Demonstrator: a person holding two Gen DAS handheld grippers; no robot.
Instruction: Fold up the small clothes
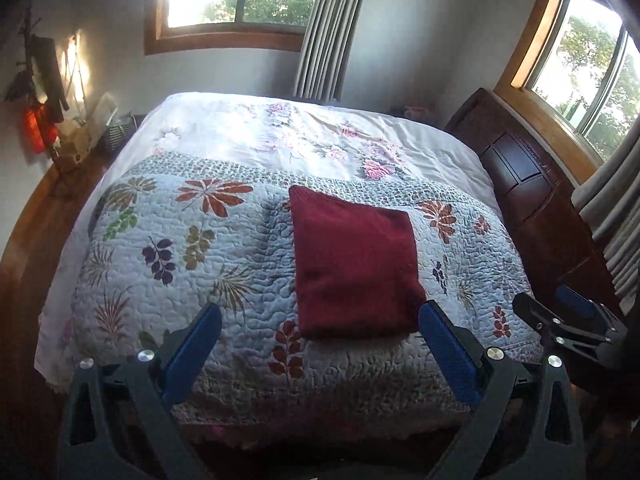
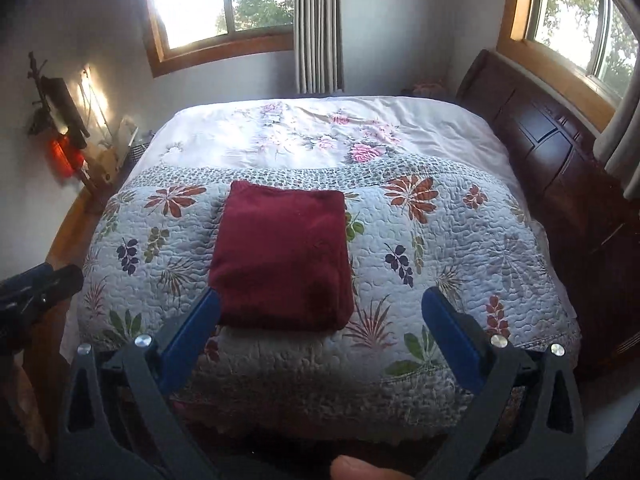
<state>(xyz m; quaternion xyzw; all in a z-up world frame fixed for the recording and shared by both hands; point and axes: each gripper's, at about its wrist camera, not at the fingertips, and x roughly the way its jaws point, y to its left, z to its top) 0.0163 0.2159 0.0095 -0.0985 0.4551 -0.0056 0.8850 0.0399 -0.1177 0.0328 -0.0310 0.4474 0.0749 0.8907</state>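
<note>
While both grippers hung above the near edge of the bed, the folded maroon garment (image 1: 354, 264) lay flat on the floral quilt (image 1: 192, 256), a neat rectangle with its near edge close to the quilt's front border; the left gripper (image 1: 320, 324) stood with its blue-padded fingers (image 1: 192, 354) spread wide and holding nothing, the garment's near corner showing just beside its right finger but apart from it; the right gripper (image 2: 322, 312) was likewise spread and empty, its left finger overlapping the garment's near left corner in that view, though I could not tell whether they touched; in the left wrist view the right gripper appeared at the far right edge, well to the side of the garment; beyond the quilt a white flowered sheet (image 1: 320, 136) covered the far part of the bed; a dark wooden headboard (image 2: 552, 152) ran along the right side beneath a window (image 2: 580, 20); grey curtains (image 2: 318, 24) hung beside the far window; a fingertip (image 2: 360, 470) showed at the bottom of the right wrist view.
</note>
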